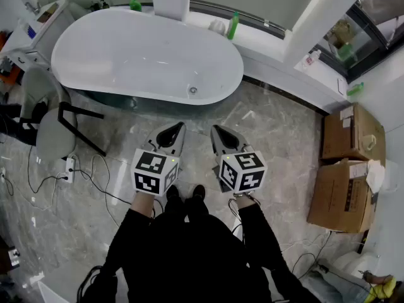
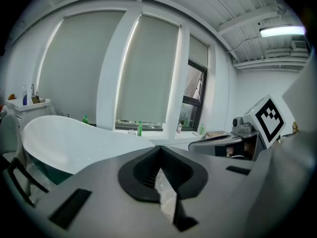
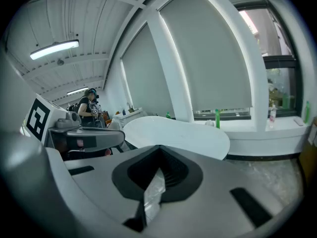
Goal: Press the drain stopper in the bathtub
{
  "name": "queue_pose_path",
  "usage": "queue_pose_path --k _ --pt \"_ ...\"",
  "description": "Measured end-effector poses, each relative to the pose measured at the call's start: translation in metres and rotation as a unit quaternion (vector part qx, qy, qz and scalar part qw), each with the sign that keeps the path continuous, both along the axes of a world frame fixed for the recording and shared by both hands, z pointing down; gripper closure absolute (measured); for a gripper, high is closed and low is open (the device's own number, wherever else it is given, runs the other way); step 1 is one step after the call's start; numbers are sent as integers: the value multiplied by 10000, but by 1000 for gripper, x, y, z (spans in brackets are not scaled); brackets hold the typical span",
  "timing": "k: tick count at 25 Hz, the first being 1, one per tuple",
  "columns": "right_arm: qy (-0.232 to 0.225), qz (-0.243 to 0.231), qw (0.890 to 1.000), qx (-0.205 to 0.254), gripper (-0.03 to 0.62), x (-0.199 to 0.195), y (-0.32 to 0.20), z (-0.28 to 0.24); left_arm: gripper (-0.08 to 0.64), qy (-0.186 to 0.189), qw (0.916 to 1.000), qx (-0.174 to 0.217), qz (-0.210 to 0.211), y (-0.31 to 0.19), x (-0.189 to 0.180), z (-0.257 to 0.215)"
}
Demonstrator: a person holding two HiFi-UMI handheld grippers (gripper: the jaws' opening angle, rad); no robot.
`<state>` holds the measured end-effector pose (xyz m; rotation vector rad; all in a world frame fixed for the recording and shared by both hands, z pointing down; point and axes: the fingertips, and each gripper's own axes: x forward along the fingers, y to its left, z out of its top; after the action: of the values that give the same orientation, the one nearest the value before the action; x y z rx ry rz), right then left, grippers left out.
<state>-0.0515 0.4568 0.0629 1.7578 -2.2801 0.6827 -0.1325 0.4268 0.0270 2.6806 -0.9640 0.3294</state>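
Note:
A white oval bathtub stands on the marble floor ahead of me. Its round metal drain stopper sits in the tub bottom near the right end. My left gripper and right gripper hover side by side over the floor, short of the tub's near rim. Both are shut with nothing held, tips pointing at the tub. The tub's rim shows beyond the closed jaws of the left gripper as the bathtub. Past the right gripper it shows as the bathtub. The stopper is hidden in both gripper views.
A grey chair stands left of the tub, with a power strip and cables on the floor. Cardboard boxes sit at the right. Green bottles stand on the window ledge behind the tub. A person stands far off.

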Motion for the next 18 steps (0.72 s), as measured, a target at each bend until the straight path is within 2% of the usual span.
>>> queue_pose_path --k 10,18 --pt "28 40 9999 -145 592 10 -6 10 555 -68 9999 -37 -67 -9 -2 6" --pt "-57 76 9997 -206 592 40 -3 14 555 -67 9994 2 -334 -25 0 6"
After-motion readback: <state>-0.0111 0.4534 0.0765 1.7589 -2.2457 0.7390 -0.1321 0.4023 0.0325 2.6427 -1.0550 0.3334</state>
